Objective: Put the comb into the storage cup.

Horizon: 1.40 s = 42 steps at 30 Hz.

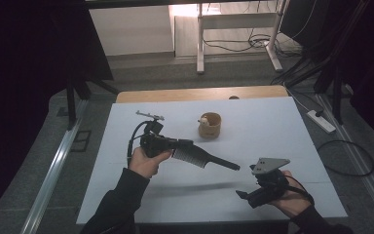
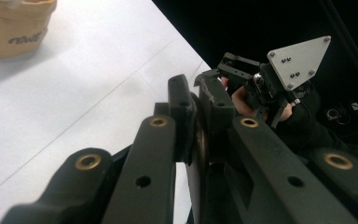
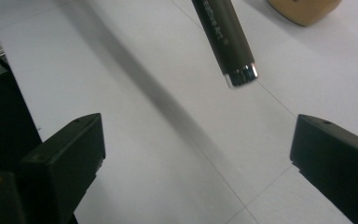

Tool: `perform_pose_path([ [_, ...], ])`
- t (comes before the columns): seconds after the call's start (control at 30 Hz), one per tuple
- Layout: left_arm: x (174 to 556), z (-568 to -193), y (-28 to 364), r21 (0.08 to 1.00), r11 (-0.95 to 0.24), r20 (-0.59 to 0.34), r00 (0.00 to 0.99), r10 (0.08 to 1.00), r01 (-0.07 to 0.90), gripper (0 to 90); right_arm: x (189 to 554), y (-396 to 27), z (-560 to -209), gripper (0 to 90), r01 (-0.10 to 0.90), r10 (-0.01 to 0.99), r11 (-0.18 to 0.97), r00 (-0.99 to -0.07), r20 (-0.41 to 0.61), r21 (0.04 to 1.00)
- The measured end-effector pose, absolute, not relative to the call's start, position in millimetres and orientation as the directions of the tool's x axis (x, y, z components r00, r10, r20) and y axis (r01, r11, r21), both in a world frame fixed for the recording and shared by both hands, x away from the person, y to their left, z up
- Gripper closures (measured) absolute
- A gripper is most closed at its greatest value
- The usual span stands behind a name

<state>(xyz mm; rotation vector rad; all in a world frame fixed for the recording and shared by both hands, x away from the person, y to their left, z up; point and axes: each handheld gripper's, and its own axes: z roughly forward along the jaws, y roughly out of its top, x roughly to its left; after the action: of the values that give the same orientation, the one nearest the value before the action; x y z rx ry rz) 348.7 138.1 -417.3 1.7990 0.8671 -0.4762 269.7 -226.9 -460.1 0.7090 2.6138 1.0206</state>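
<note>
A dark hairbrush [image 1: 202, 158] hangs level above the white tabletop [image 1: 253, 126], its handle pointing right. My left gripper [image 1: 177, 145] is shut on the bristle head, and in the left gripper view the jaws [image 2: 198, 116] pinch the head's edge. My right gripper [image 1: 246, 195] is low at the front right, apart from the brush. In the right gripper view it [image 3: 203, 158] stands wide open with nothing between the jaws, and the brush handle's silver-capped end [image 3: 228, 46] floats ahead of them. The right gripper [image 2: 242, 74] and its grey plate also appear beyond the left jaws.
A tan cup [image 1: 210, 125] holding something white stands at the table's middle back; it also shows as the cup [image 2: 14, 28] and the cup [image 3: 307, 11]. A thin metal tool [image 1: 150, 115] lies back left. On the floor to the right are a power strip [image 1: 321, 121] and cables.
</note>
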Motion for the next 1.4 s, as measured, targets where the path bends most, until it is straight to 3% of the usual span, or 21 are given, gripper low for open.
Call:
perform_pose_path([
  [1.4, 368.9, -397.1, 174.5, 0.659, -0.13, -0.649, 0.647, 0.399, 0.741, 83.4, 257.4, -273.1, -461.2, 0.0, 0.498, 0.707, 0.523, -0.707, -0.025, 0.692],
])
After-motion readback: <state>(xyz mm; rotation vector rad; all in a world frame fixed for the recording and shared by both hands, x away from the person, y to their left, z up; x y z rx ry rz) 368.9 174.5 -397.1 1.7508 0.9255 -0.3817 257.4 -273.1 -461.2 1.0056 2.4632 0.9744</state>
